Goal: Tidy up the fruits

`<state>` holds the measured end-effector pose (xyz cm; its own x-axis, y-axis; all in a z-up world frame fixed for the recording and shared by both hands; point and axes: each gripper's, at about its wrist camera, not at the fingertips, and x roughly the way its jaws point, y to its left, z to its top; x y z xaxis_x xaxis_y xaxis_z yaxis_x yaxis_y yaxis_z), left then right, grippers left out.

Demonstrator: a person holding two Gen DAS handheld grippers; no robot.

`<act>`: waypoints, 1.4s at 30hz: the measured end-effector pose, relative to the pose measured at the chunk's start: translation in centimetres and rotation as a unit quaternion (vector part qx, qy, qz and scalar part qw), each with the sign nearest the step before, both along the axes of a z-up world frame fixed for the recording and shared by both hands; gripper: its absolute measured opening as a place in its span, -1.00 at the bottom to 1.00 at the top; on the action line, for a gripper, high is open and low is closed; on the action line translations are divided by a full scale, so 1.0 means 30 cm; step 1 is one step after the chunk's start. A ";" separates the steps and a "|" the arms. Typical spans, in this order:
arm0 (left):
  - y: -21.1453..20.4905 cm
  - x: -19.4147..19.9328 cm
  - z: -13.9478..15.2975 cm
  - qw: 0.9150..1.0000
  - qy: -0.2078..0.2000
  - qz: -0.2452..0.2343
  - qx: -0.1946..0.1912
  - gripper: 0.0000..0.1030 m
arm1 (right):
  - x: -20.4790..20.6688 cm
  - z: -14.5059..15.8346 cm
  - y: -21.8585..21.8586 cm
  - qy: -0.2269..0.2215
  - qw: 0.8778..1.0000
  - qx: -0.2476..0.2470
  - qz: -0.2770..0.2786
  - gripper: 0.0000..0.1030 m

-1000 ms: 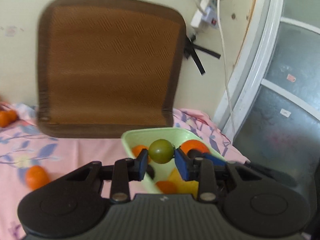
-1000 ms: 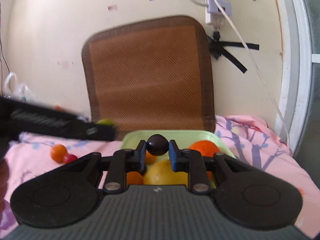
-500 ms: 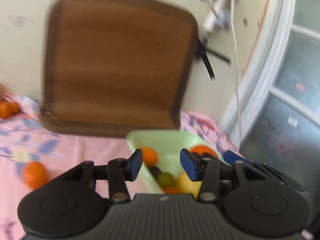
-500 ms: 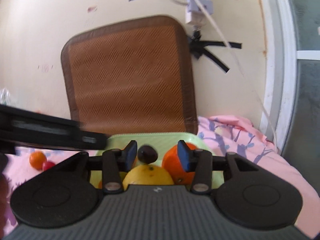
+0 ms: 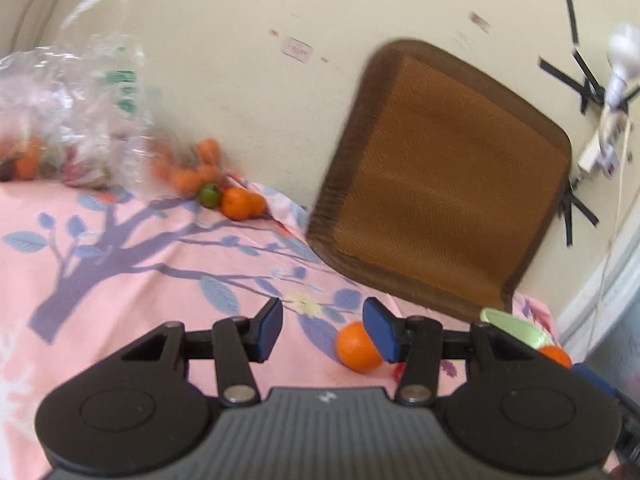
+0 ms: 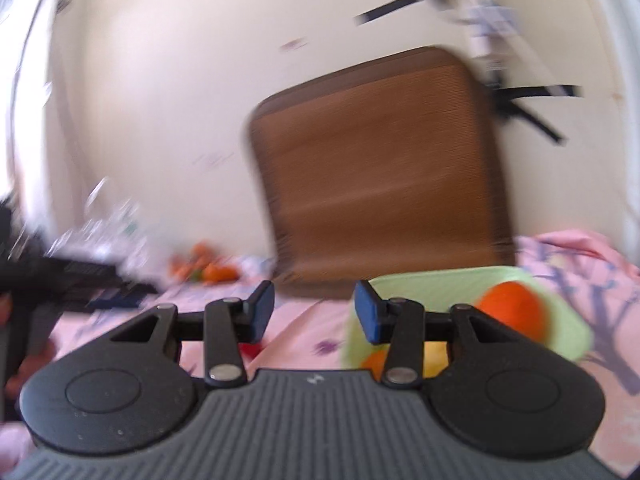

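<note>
My left gripper [image 5: 322, 330] is open and empty above the pink floral sheet [image 5: 120, 264]. An orange [image 5: 357, 346] lies just left of its right finger. A green fruit [image 5: 210, 195] and several oranges [image 5: 240, 203] lie by the wall near a clear plastic bag [image 5: 76, 120]. The light green tray [image 5: 516, 330] shows at the right edge. My right gripper [image 6: 314, 312] is open and empty. The green tray [image 6: 568, 320] with an orange [image 6: 512, 312] and a yellow fruit [image 6: 436, 356] sits behind its right finger. The right view is blurred.
A brown woven mat [image 5: 444, 200] leans on the cream wall. A white power strip and cable [image 5: 604, 144] hang at the right. A small red fruit [image 6: 250, 350] lies under my right gripper. My left gripper [image 6: 60, 276] shows dark and blurred at the left.
Both grippers opened and dropped their fruits, the green one and the dark one, into the tray. Both then swung left, away from the tray; the left one now faces the fruit by the bag.
</note>
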<state>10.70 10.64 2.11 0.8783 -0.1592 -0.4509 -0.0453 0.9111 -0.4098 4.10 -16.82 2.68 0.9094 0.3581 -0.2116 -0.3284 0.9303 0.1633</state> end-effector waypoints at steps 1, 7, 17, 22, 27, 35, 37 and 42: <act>-0.017 0.015 -0.002 1.000 0.003 -0.009 0.003 0.04 | -0.002 -0.008 0.030 0.002 1.000 -0.021 0.017 -0.08; -0.134 0.125 -0.035 0.998 0.036 -0.037 0.038 0.11 | -0.017 -0.044 0.141 0.003 0.992 -0.099 0.080 -0.09; -0.132 0.062 -0.076 0.997 0.064 -0.029 0.029 -0.22 | -0.003 -0.051 0.143 0.016 0.991 -0.095 0.093 -0.08; -0.053 -0.164 -0.074 0.997 0.064 -0.034 0.037 -0.21 | -0.017 -0.053 0.149 0.008 0.991 -0.098 0.094 -0.08; -0.046 -0.243 -0.089 0.996 0.047 -0.028 0.065 -0.20 | 0.086 -0.042 0.207 0.072 0.992 -0.059 0.085 -0.08; -0.040 -0.235 -0.091 0.997 0.044 -0.032 0.061 -0.21 | 0.315 -0.087 0.368 0.121 0.981 -0.145 0.046 -0.07; -0.043 -0.239 -0.091 0.997 0.044 -0.031 0.063 -0.20 | 0.346 -0.105 0.354 0.152 0.978 -0.135 0.051 -0.39; -0.043 -0.244 -0.089 0.997 0.042 -0.033 0.059 -0.20 | 0.218 -0.105 0.269 0.162 0.979 -0.111 0.057 -0.38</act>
<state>3.39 9.35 -0.55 0.8258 -0.1562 -0.5419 -0.0135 0.9551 -0.2960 10.64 -8.76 -0.47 0.7384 0.3657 -0.5666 -0.3957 0.9153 0.0749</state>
